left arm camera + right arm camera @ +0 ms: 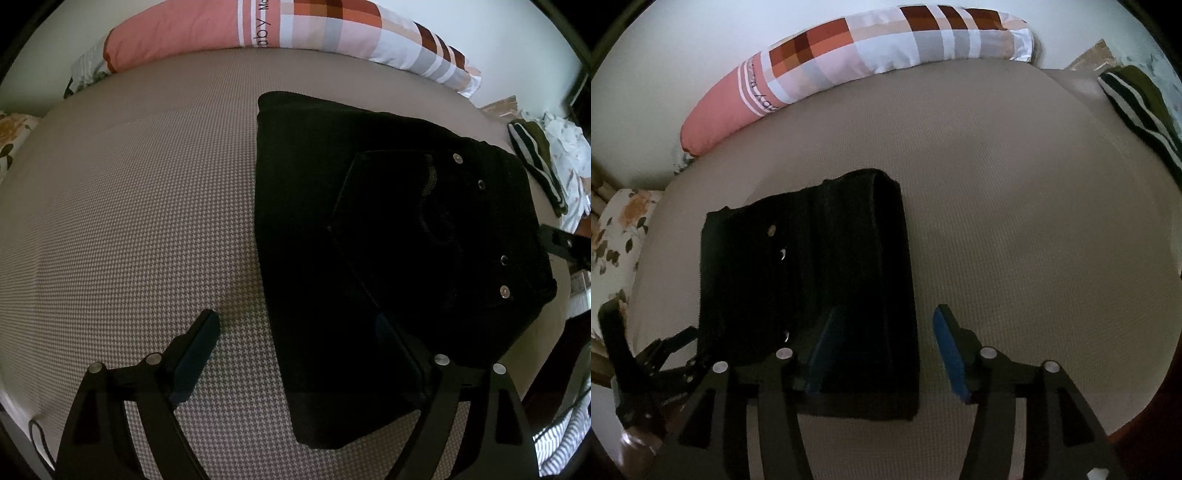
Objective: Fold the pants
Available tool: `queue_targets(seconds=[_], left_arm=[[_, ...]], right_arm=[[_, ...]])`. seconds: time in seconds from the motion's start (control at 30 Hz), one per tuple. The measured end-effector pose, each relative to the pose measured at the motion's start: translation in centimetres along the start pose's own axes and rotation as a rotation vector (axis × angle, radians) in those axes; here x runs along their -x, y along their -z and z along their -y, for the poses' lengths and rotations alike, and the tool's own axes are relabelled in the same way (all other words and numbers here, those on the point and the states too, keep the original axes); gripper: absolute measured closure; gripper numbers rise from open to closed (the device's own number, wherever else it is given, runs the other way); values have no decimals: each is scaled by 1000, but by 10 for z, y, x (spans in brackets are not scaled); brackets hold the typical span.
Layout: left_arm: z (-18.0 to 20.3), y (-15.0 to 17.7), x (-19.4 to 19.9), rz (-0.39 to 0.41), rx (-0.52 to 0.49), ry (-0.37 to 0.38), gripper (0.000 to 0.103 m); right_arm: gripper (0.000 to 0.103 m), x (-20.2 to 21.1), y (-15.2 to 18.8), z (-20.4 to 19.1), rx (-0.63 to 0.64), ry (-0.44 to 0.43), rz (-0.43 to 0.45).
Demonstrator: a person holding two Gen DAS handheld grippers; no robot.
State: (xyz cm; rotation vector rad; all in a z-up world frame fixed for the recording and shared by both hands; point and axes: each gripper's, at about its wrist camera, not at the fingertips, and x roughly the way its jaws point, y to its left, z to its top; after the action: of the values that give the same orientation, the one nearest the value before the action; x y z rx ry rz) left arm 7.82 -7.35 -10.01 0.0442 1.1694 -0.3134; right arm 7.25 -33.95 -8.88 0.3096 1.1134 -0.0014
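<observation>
Pants point(388, 240) lie folded into a compact black rectangle on the bed point(147, 221), rivets up. Left tongs point(299, 354) are spread wide: one finger point(195, 354) over bare sheet at 7 o'clock of the pants, the other over the pants' near edge, hard to make out against the black cloth; nothing pinched. Right tongs point(882, 350) are spread too, one blue pad point(823, 354) over the pants' 5 o'clock corner, the other point(951, 354) over the sheet just past the edge; pads press on nothing. Pillow point(258, 29) sits at 12 o'clock against the wall. Striped garment point(1137, 99) at 2 o'clock, well apart.
</observation>
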Motion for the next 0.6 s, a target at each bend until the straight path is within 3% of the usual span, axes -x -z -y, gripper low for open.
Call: queue_targets(seconds=[0.43,0.6], left_arm=[[-12,-11,-1,-1,-16,-30,16],[-23,-19,-6,-20,11,21,16]], right_arm=[[52,-37,-5,19,-6,-62,-83],[49,-44,-10,28,-33,-121,-126]])
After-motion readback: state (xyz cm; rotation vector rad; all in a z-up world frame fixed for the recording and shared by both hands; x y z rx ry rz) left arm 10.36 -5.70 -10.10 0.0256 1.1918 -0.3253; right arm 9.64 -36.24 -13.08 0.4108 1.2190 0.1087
